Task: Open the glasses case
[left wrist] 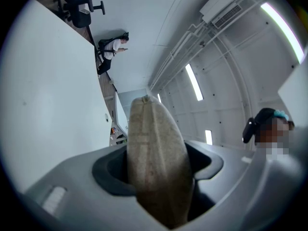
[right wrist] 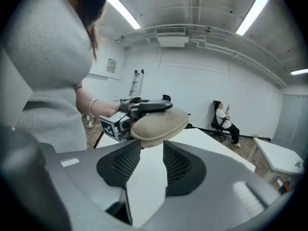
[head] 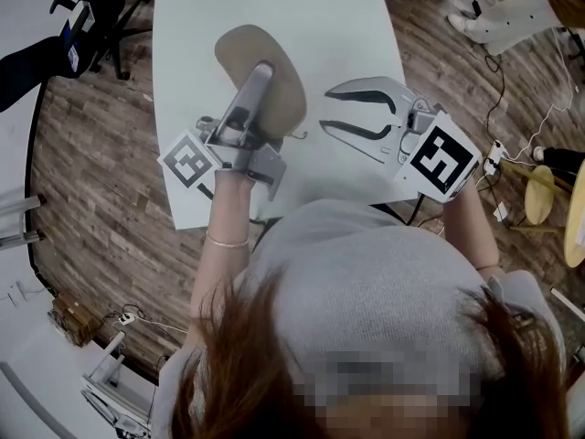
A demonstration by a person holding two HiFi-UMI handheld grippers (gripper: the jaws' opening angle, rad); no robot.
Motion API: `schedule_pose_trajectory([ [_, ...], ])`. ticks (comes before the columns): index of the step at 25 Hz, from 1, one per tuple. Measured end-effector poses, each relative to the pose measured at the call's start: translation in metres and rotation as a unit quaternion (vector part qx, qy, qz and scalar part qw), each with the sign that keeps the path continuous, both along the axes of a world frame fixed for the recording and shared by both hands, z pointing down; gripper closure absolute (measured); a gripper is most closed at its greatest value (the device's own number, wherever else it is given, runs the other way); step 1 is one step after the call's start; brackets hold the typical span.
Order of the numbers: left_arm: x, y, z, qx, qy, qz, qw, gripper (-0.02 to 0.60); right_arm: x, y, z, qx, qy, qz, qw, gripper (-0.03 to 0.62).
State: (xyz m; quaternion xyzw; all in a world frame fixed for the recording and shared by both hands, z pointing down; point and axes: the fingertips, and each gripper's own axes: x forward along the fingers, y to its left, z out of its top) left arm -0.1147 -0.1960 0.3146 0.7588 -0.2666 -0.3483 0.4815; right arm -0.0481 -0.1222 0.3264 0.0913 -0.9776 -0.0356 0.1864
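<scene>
while raised above the table [head: 192, 62], gripping the closed glasses case [head: 239, 48] in the left tongs [head: 262, 69]. holding the right tongs [head: 340, 108] parted and empty, just beside the case.

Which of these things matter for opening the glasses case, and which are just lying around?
For the job:
glasses case
left gripper, holding it
right gripper, jaws apart

Just around:
table
office chair
seated person

Tan oval glasses case [head: 239, 51], soft-textured, closed, gripped in the left claw [head: 263, 71], above white table [head: 196, 26]
</scene>
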Motion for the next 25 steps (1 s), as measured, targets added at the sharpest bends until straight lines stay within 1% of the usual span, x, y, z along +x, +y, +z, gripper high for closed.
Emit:
schedule_pose_trajectory([
  [1,0.003,0.0,0.002,0.002,-0.008,0.003,1.0,0.272,0.004,-0.008,0.002,-0.028,0.001,0.029,0.999,0.438],
  [3,0.015,0.001,0.009,0.004,-0.027,0.01,0.9996,0.272,0.011,-0.021,0.013,-0.087,0.013,0.068,0.994,0.313],
  [5,0.032,0.002,0.02,0.001,-0.04,0.023,0.9989,0.272,0.012,-0.023,0.026,-0.136,0.021,0.088,0.986,0.234],
  [7,0.049,0.003,0.034,-0.005,-0.045,0.037,0.9983,0.272,0.009,-0.021,0.042,-0.174,0.03,0.112,0.978,0.168],
  [10,0.064,0.005,0.059,-0.015,-0.065,0.05,0.9965,0.272,0.006,-0.02,0.069,-0.215,0.062,0.147,0.964,0.128],
  [12,0.067,0.007,0.07,-0.016,-0.072,0.051,0.996,0.272,0.011,-0.019,0.083,-0.237,0.077,0.156,0.956,0.114],
  [14,0.07,0.01,0.077,-0.019,-0.055,0.056,0.9967,0.272,0.016,-0.015,0.092,-0.258,0.08,0.153,0.951,0.117],
  [15,0.072,0.012,0.081,-0.023,-0.048,0.062,0.9967,0.272,0.017,-0.013,0.095,-0.265,0.082,0.148,0.949,0.117],
  [17,0.076,0.015,0.089,-0.032,-0.049,0.076,0.9954,0.272,0.013,-0.008,0.102,-0.274,0.087,0.13,0.949,0.132],
  [19,0.078,0.018,0.096,-0.037,-0.062,0.084,0.9938,0.273,0.006,-0.003,0.111,-0.298,0.082,0.114,0.944,0.167],
  [22,0.08,0.021,0.107,-0.044,-0.08,0.094,0.9914,0.268,0.0,0.0,0.124,-0.35,0.063,0.117,0.927,0.157],
  [24,0.082,0.024,0.116,-0.045,-0.104,0.102,0.9884,0.257,-0.001,0.004,0.133,-0.368,0.066,0.121,0.92,0.164],
  [25,0.084,0.025,0.118,-0.044,-0.122,0.103,0.9862,0.235,-0.001,0.005,0.137,-0.367,0.074,0.126,0.919,0.174],
])
